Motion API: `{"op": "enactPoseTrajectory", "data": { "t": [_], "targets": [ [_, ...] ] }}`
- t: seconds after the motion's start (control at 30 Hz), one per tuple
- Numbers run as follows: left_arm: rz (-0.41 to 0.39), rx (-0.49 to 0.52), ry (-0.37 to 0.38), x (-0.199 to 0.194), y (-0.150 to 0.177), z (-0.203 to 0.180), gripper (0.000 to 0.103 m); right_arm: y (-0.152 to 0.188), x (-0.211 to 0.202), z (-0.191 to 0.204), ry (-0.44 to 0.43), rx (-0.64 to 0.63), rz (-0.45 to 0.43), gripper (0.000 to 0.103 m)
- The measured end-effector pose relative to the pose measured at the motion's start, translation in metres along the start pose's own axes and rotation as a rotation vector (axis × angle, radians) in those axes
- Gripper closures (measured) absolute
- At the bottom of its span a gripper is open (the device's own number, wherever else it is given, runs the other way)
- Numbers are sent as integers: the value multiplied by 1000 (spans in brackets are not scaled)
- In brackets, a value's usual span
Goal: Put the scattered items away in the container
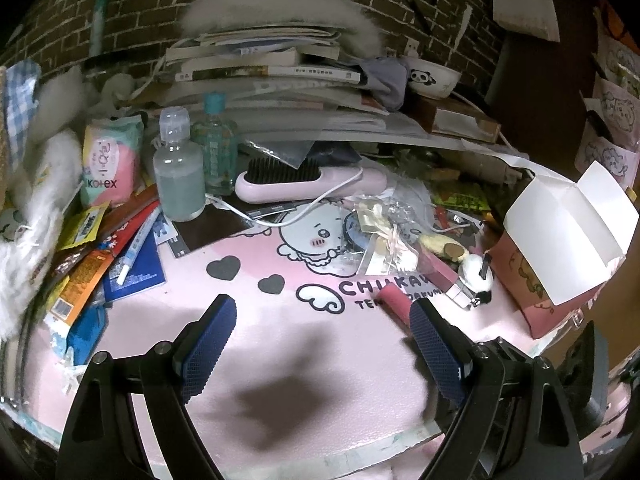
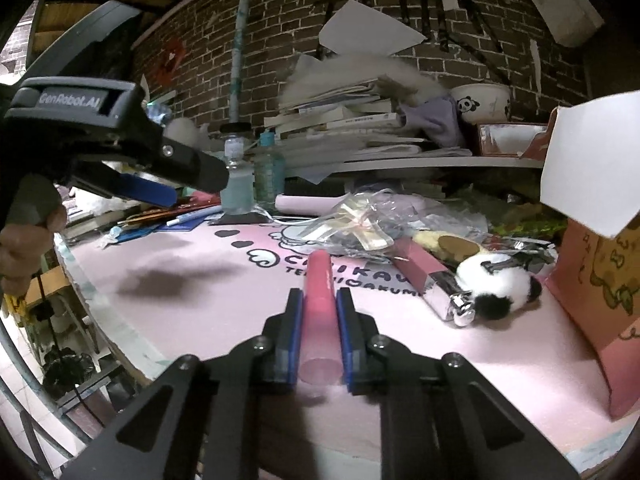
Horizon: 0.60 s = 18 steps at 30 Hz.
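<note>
My right gripper (image 2: pixel 319 300) is shut on a pink cylindrical tube (image 2: pixel 318 300) lying on the pink mat; the tube also shows in the left wrist view (image 1: pixel 394 300). My left gripper (image 1: pixel 322 312) is open and empty above the mat, left of the tube; it shows in the right wrist view (image 2: pixel 152 192). The pink open-topped box (image 2: pixel 596 280) with white flaps stands at the right, also in the left wrist view (image 1: pixel 560 248). A panda plush keychain (image 2: pixel 496 286) and a pink-and-silver case (image 2: pixel 432 280) lie between tube and box.
A cellophane gift bag (image 2: pixel 360 228), a pink hairbrush (image 1: pixel 308 184) with white cable, two bottles (image 1: pixel 180 176) and packets (image 1: pixel 104 160) crowd the mat's (image 1: pixel 280 360) back and left. A book stack and panda bowl (image 1: pixel 432 76) sit on a shelf. The mat edge runs near me.
</note>
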State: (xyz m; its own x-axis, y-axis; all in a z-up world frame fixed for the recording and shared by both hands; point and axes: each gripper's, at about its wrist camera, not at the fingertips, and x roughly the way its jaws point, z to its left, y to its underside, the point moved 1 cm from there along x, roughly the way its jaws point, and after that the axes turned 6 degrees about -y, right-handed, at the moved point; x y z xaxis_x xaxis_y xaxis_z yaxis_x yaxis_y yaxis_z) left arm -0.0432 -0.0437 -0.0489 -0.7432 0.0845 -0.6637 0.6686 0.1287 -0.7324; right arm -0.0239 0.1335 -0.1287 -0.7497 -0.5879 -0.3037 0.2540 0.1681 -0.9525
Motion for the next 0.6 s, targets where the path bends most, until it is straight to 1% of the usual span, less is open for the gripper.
{"op": "enactPoseTrajectory", "data": {
  "t": [0.17,0.27,0.47,0.57,0.6],
  "targets": [
    [-6,-3,6,-2,-1,0,16,-14,-9,3,16,-37,-33,89],
    [-20,-3,13,-7,-2,0,16,-30,-18,6,2,-63,-64,89],
    [-41,11,26,-16,-5,-3,16,-76,-46,7,-35,-105,-125,89],
    [-49,19,50,-17,-6,-8,16,-104,-68,-10,-27,-98,-122,89],
    [-49,23,59,-17,-7,-11,16,-115,-78,-21,-17,-89,-107,89]
  ]
}}
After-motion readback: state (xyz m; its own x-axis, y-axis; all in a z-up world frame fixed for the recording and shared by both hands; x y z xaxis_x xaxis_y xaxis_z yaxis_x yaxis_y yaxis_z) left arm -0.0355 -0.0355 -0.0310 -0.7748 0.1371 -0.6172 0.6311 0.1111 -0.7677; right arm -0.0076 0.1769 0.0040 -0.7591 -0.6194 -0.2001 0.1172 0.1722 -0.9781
